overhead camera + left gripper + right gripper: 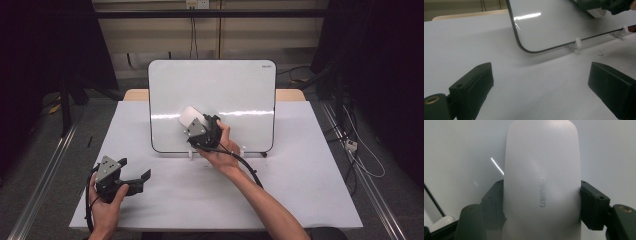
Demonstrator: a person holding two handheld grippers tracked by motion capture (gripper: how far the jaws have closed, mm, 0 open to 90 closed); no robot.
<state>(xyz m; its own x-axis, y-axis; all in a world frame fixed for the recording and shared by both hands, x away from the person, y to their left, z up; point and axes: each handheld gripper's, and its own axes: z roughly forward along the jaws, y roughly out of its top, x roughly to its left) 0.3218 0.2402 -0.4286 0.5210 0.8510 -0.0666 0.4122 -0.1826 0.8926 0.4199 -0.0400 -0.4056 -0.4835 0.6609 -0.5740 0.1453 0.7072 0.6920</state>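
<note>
White smooth eraser, rounded oblong, faint embossed logo, your right gripper clamped on its sides against whiteboard, left gripper wide apart, holding nothing.

eraser: lower end cut off by the bottom edge in the right gripper view
whiteboard: top cut off in the left gripper view
eraser lettering: too blurred to read

My high view looks forward and down over the table. My left gripper view sits low near its front-left corner, sharing the whiteboard. My right gripper view presses close against it.
</note>
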